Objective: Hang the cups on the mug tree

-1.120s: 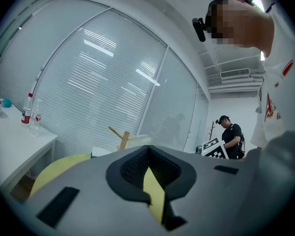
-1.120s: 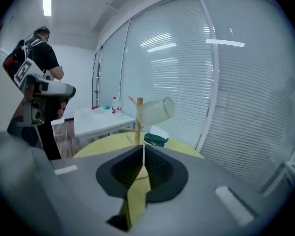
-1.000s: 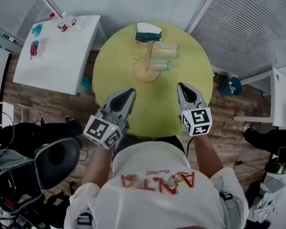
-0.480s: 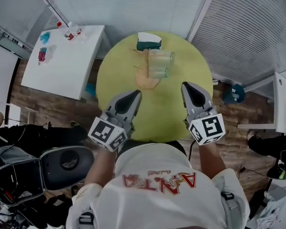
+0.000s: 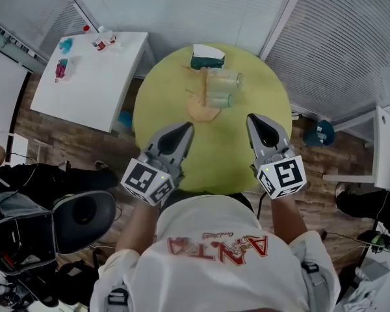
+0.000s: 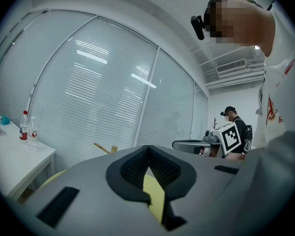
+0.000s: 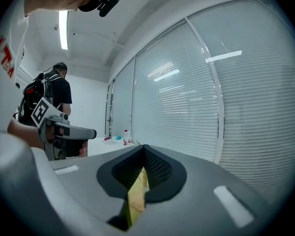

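A wooden mug tree (image 5: pixel 202 106) stands at the far side of the round yellow-green table (image 5: pixel 156 116). Two clear cups (image 5: pixel 223 78) (image 5: pixel 218 99) hang on its right side. My left gripper (image 5: pixel 184 128) hovers over the near left part of the table, shut and empty. The right gripper (image 5: pixel 252 118) hovers over the near right part, also shut with nothing in it. Both point towards the tree and stay well short of it. In the left gripper view, a wooden peg (image 6: pixel 103 148) of the tree shows above the closed jaws (image 6: pixel 148 150). The right gripper view shows closed jaws (image 7: pixel 143 149) only.
A teal and white box (image 5: pixel 208 56) lies behind the tree. A white side table (image 5: pixel 84 83) with bottles (image 5: pixel 103 39) stands to the left, an office chair (image 5: pixel 78 220) near left, another white table (image 5: pixel 389 142) at right. A second person (image 6: pixel 234 127) stands in the room.
Both grippers have risen towards the head camera, the right one more, and stay shut. The cups and tree have not moved on the table.
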